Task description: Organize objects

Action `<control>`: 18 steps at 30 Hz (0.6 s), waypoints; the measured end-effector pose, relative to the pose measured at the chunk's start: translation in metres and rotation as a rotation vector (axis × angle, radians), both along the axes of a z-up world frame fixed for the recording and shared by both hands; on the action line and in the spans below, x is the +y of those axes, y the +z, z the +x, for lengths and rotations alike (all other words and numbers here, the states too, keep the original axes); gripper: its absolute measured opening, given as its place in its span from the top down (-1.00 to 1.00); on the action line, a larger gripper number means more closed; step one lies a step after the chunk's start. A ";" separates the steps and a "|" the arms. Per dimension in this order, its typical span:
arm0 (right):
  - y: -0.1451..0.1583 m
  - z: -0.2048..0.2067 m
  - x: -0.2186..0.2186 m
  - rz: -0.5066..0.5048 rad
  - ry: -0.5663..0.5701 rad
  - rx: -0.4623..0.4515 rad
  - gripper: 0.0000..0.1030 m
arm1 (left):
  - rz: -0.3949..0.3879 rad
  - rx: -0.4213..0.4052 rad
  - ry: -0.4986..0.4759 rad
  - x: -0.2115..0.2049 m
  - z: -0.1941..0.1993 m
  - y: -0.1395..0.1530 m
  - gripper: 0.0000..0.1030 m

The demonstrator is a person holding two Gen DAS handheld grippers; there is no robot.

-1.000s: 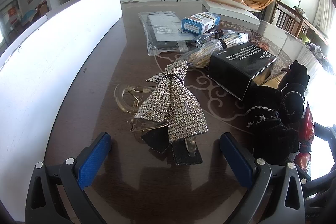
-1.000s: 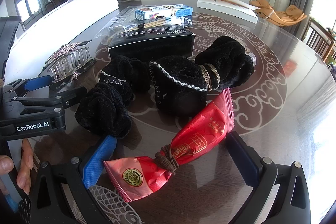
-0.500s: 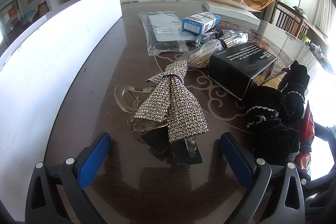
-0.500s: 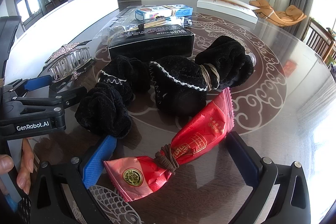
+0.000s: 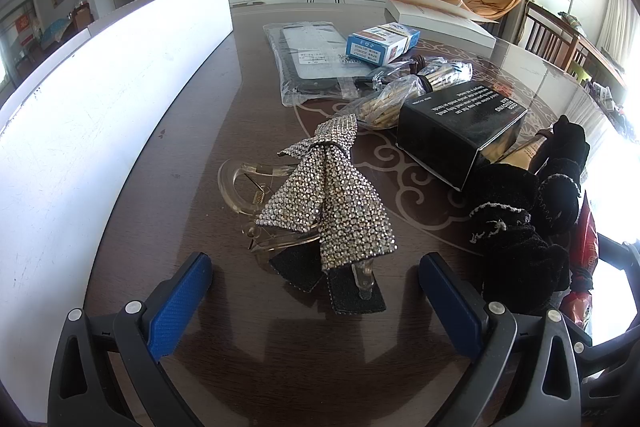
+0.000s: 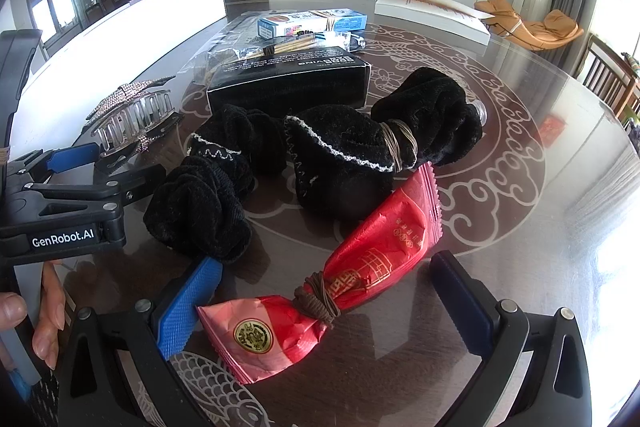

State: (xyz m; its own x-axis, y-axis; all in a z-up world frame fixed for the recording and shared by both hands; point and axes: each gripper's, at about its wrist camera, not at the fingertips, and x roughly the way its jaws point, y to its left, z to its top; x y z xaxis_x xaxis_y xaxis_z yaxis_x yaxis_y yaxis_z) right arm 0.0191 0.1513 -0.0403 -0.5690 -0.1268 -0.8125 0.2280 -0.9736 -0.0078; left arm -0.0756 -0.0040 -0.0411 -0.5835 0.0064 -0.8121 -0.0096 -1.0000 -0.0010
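Observation:
A clear hair claw with a rhinestone bow [image 5: 328, 195] lies on the dark table just ahead of my open, empty left gripper [image 5: 316, 303]; it also shows in the right wrist view [image 6: 132, 115]. My right gripper [image 6: 320, 303] is open around a red snack packet [image 6: 340, 287] tied in the middle with a brown hair band; its left blue finger [image 6: 188, 303] touches the packet's end. Black velvet scrunchies [image 6: 320, 155] lie beyond the packet, also seen at the right of the left wrist view [image 5: 520, 227].
A black box [image 5: 460, 127] stands behind the scrunchies. Farther back are a bagged bundle of sticks [image 5: 404, 91], a blue-and-white box [image 5: 380, 43], a flat plastic-wrapped pack [image 5: 312, 59] and a white box [image 5: 440, 19]. A white panel [image 5: 100, 99] runs along the table's left side.

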 end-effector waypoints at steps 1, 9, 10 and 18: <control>0.000 0.000 0.000 0.000 0.000 0.000 -1.00 | 0.000 0.000 0.000 0.000 0.000 0.000 -1.00; 0.000 0.000 0.000 0.000 0.003 0.000 -1.00 | 0.000 0.000 0.000 0.000 0.000 0.000 -1.00; 0.000 0.000 0.000 0.000 0.003 -0.001 -1.00 | 0.000 0.000 0.000 0.000 0.000 0.000 -1.00; 0.000 0.000 0.001 0.000 0.005 -0.001 -1.00 | 0.000 0.000 0.000 0.000 0.000 0.000 -1.00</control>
